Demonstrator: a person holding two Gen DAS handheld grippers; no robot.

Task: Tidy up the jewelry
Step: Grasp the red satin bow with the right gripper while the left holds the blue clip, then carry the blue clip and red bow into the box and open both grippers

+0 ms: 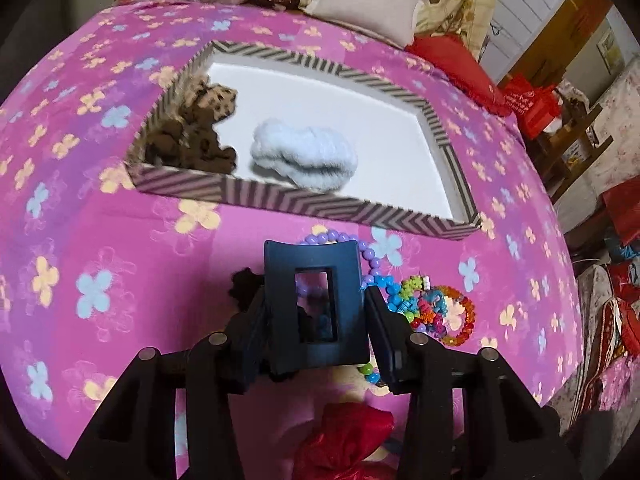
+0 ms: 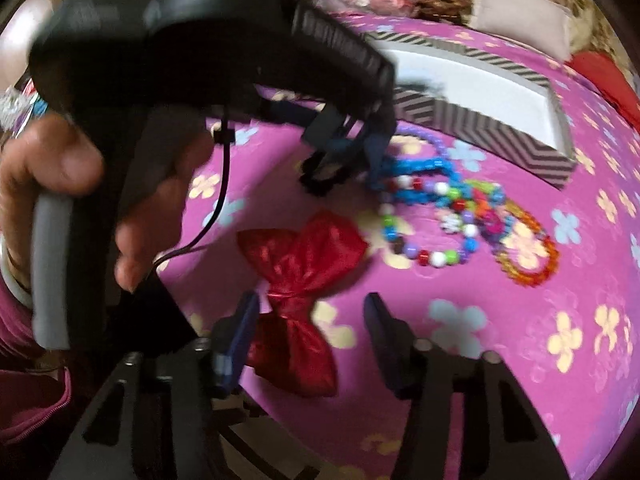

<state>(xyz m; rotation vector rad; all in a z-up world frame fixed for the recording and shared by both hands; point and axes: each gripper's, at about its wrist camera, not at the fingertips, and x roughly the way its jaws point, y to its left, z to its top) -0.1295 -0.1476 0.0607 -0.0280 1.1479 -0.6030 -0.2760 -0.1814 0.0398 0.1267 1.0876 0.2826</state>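
Observation:
My left gripper [image 1: 316,304] is shut on a dark blue rectangular hair claw clip [image 1: 316,304] and holds it just above the pink floral cloth, in front of the chevron-striped box [image 1: 304,204]. The box holds a brown leopard scrunchie [image 1: 192,128] and a pale blue fluffy scrunchie [image 1: 304,156]. A heap of coloured bead bracelets [image 1: 436,312] lies right of the clip; it also shows in the right wrist view [image 2: 452,216]. My right gripper [image 2: 312,320] is open over a red shiny bow [image 2: 300,276]. The left gripper with the clip [image 2: 340,148] shows there too.
A black scrunchie [image 1: 244,284] lies left of the clip. A beige pillow [image 1: 368,0] and red cushion [image 1: 456,64] lie behind the box. Red bags and wooden furniture [image 1: 568,128] stand off the bed at right. The person's hand [image 2: 60,184] fills the left of the right wrist view.

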